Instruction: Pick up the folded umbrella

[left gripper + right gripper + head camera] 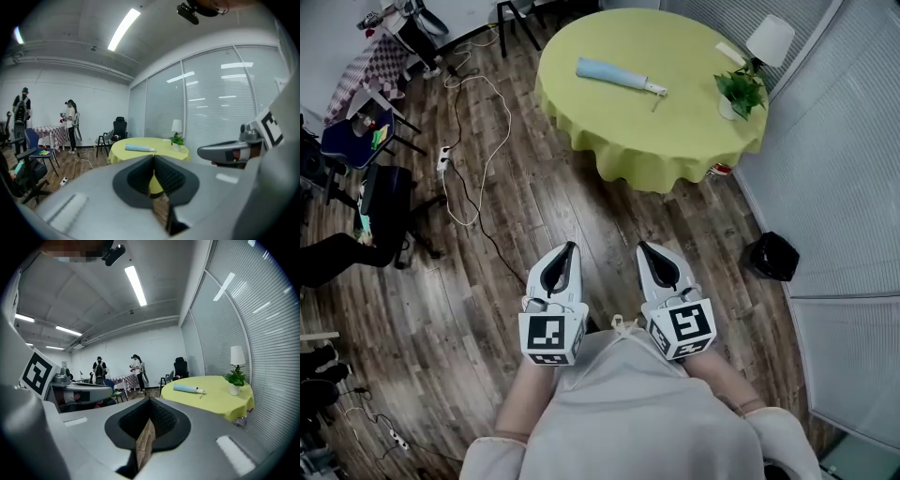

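Note:
The folded umbrella (619,75), light blue with a white handle end, lies on a round table with a yellow-green cloth (609,141) at the top of the head view. It also shows far ahead as the umbrella (138,148) in the left gripper view and the umbrella (187,388) in the right gripper view. My left gripper (573,247) and right gripper (642,247) are held side by side over the wood floor, well short of the table. Both point toward it with jaws shut and nothing in them. Each one's own tip, the left gripper (153,157) and the right gripper (150,401), fills its view's foreground.
A potted plant (739,92) and a white lamp (769,39) stand on the table's right side. A black bin (773,255) sits by the blind-covered glass wall at the right. White cables (478,122) trail over the floor at the left, beside chairs (356,141). Two people (71,124) stand far off.

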Available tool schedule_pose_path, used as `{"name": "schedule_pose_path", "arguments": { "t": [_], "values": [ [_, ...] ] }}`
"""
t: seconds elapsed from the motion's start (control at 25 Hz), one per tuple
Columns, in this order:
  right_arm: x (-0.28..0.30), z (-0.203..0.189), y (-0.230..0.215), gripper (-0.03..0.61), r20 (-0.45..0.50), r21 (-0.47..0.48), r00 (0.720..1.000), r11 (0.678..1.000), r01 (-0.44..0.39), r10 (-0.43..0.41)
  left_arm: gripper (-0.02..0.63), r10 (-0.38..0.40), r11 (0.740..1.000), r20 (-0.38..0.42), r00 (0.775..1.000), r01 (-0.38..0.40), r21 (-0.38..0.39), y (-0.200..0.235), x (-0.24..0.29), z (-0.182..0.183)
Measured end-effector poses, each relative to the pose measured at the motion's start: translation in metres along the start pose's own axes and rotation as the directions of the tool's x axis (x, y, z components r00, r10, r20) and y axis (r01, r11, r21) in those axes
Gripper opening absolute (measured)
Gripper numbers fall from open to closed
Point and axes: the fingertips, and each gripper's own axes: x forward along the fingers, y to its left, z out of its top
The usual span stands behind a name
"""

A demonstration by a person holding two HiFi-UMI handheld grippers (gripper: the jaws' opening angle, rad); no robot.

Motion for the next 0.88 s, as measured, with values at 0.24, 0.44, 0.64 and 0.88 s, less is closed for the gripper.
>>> {"name": "schedule_pose_path", "arguments": {
  "t": [0.24,0.44,0.64,0.88],
  "values": [
    [0.092,0.024,0.029,-0.002,-0.025,0.016,0.998,0.998,0.06,-0.059,0.006,-0.023,0.999,-0.004,1.0,0.023,-0.03,0.106,0.039,0.023],
    [0.167,0.046,0.058,-0.002,-0.025,0.021,0.993,0.993,0.117,-0.116,0.006,-0.055,0.998,0.003,0.998,0.055,-0.039,0.196,0.067,0.041],
    [0.232,0.059,0.078,-0.002,-0.036,0.027,0.983,0.983,0.181,-0.18,0.006,-0.075,0.996,0.011,0.997,0.076,-0.054,0.278,0.093,0.052],
    [0.278,0.066,0.084,-0.002,-0.053,0.032,0.972,0.973,0.23,-0.228,0.006,-0.128,0.989,0.006,0.992,0.128,-0.078,0.321,0.124,0.053]
  ]
}}
